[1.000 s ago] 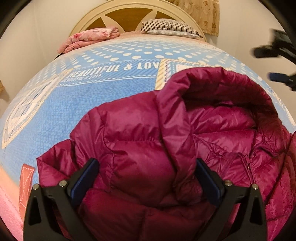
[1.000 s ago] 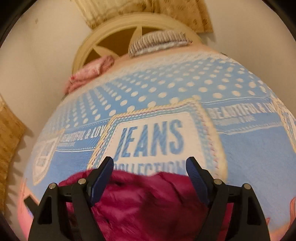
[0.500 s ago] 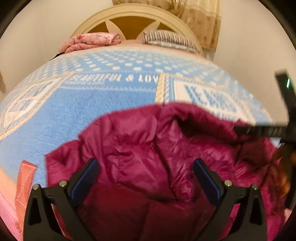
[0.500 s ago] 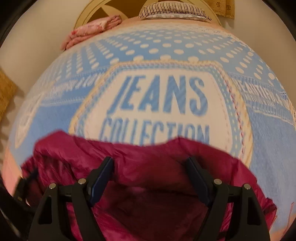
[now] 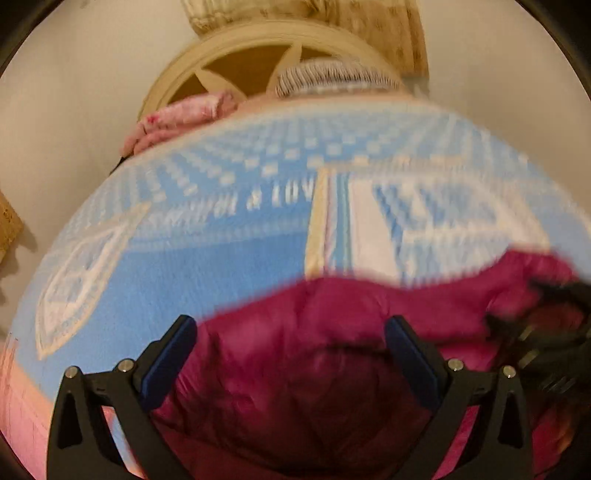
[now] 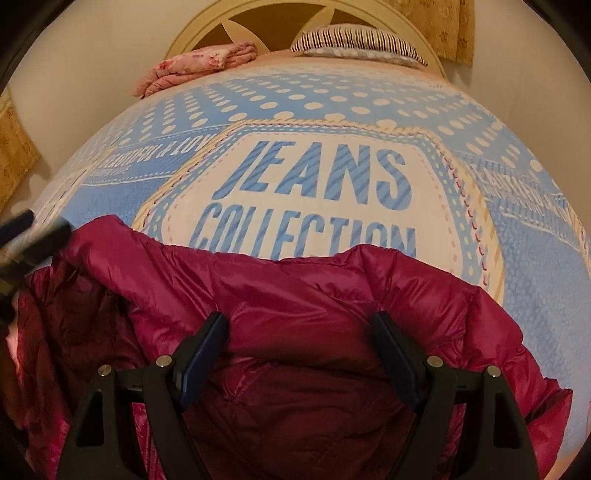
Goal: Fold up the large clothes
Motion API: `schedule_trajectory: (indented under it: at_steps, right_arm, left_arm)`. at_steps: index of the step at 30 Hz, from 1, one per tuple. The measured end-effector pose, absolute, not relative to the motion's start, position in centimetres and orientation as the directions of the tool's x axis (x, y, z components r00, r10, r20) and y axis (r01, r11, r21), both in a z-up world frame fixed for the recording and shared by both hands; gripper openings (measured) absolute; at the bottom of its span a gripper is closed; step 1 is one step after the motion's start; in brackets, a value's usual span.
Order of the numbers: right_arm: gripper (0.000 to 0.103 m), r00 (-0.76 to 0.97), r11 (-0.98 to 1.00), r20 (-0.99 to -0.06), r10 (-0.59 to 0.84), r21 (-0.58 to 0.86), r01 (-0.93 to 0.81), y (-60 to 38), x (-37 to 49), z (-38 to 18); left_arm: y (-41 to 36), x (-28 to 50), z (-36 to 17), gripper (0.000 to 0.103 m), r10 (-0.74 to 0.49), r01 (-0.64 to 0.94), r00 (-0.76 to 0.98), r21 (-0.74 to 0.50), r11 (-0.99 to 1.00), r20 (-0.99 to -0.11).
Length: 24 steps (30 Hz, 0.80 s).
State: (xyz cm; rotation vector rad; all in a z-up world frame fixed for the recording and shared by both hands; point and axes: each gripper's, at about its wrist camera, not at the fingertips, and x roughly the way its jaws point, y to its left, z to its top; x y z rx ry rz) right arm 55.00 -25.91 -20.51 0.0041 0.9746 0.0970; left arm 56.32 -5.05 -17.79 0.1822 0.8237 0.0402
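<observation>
A magenta puffer jacket (image 5: 295, 350) lies crumpled on the near part of a bed with a blue printed blanket (image 5: 221, 258). It also shows in the right wrist view (image 6: 295, 295). My left gripper (image 5: 291, 354) is open, its jaws wide apart over the jacket, holding nothing. My right gripper (image 6: 299, 350) is also open over the jacket's upper edge, empty. The right gripper shows blurred at the right edge of the left wrist view (image 5: 546, 332). The left gripper shows at the left edge of the right wrist view (image 6: 26, 240). The left wrist view is motion-blurred.
The blanket (image 6: 314, 184) reads "JEANS COLLECTION". A folded pink quilt (image 6: 199, 66) and a striped pillow (image 6: 354, 40) lie by the cream headboard (image 6: 295, 11). Walls stand on both sides of the bed. Beige curtains (image 6: 443, 26) hang behind.
Both grippers have moved nearer the jacket and closer together. The raised hood has collapsed flat. The left camera has tilted up, so the jacket sits lower in its view.
</observation>
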Motion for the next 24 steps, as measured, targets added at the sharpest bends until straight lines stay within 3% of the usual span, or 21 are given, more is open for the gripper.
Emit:
schedule_trajectory:
  at_steps: [4, 9, 12, 16, 18, 20, 24]
  right_arm:
    - [0.081, 0.600, 0.994, -0.793, 0.109, 0.080, -0.076, -26.3, 54.2, -20.3]
    - [0.081, 0.705, 0.989, -0.696, 0.138, 0.137, -0.059, -26.4, 52.4, -16.9]
    - [0.081, 0.755, 0.995, -0.648, 0.098, 0.089, -0.053, -25.5, 52.2, -14.7]
    - [0.081, 0.634, 1.000, -0.773, -0.009, -0.014, -0.003, -25.1, 55.1, -17.7]
    - [0.080, 0.588, 1.000, -0.809, 0.005, 0.022, 0.022, -26.5, 55.2, -19.7]
    - [0.080, 0.582, 0.994, -0.810, 0.074, 0.105, 0.019, -27.9, 54.7, -21.0]
    - [0.080, 0.608, 0.995, -0.789, 0.086, 0.098, -0.013, -27.9, 54.1, -21.3]
  left_arm:
    - [-2.9, 56.7, -20.2, 0.103, 0.044, 0.020, 0.627, 0.073, 0.997, -0.778]
    - [-3.5, 56.8, -20.4, 0.103, 0.060, 0.023, 0.631, 0.096, 0.995, -0.773]
    - [-3.4, 56.9, -20.3, 0.103, 0.056, 0.024, 0.633, 0.093, 0.995, -0.772]
    - [-2.3, 55.2, -19.0, 0.103, 0.012, 0.008, 0.673, 0.023, 1.000, -0.740]
    - [-1.5, 54.1, -17.6, 0.103, -0.011, -0.010, 0.712, -0.025, 1.000, -0.702]
    - [-1.3, 53.2, -15.8, 0.103, -0.023, -0.018, 0.754, -0.056, 0.998, -0.656]
    - [-3.3, 53.6, -12.7, 0.103, -0.039, 0.014, 0.807, -0.046, 0.999, -0.590]
